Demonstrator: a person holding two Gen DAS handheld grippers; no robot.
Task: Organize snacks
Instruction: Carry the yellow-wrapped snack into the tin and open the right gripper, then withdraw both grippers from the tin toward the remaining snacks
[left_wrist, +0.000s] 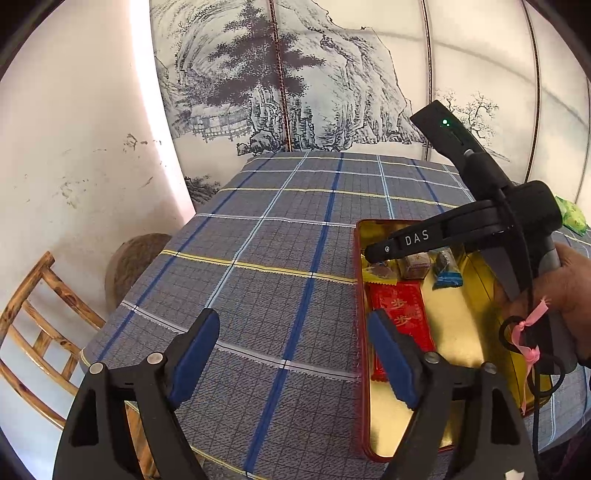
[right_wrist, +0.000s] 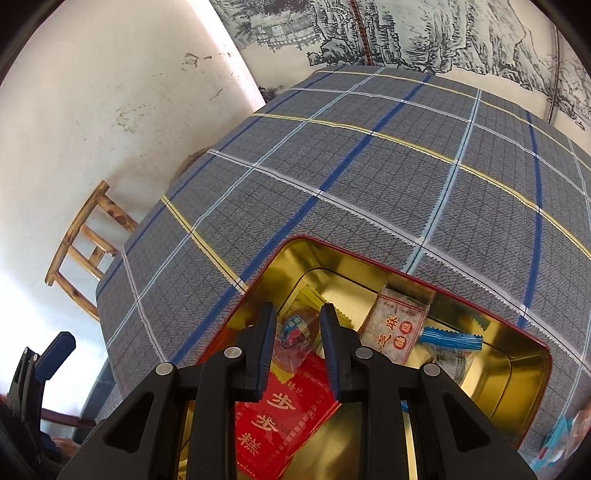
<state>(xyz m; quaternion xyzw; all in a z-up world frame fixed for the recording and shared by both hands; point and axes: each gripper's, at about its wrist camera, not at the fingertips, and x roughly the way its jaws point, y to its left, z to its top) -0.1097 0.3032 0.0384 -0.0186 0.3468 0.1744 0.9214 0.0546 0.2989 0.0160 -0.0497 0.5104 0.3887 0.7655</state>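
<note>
A red tin (left_wrist: 461, 332) with a gold inside lies on the plaid tablecloth (left_wrist: 277, 240). In it are a red packet (left_wrist: 399, 317) with gold characters, a brown sesame packet (right_wrist: 397, 326) and a blue-ended packet (right_wrist: 450, 341). My right gripper (right_wrist: 299, 343) hangs over the far left part of the tin (right_wrist: 509, 369), shut on a small clear-wrapped snack (right_wrist: 295, 332). A hand (left_wrist: 569, 288) holds that gripper. My left gripper (left_wrist: 295, 354) is open and holds nothing. It is low over the cloth, with its right pad (left_wrist: 391, 358) above the tin's left rim.
A green snack bag (left_wrist: 572, 218) lies on the cloth beyond the tin. Blue packets (right_wrist: 561, 439) show at the tin's right. A wooden chair (left_wrist: 44, 332) and a brown round object (left_wrist: 136, 262) stand at the table's left edge. A painted screen (left_wrist: 295, 92) backs the table.
</note>
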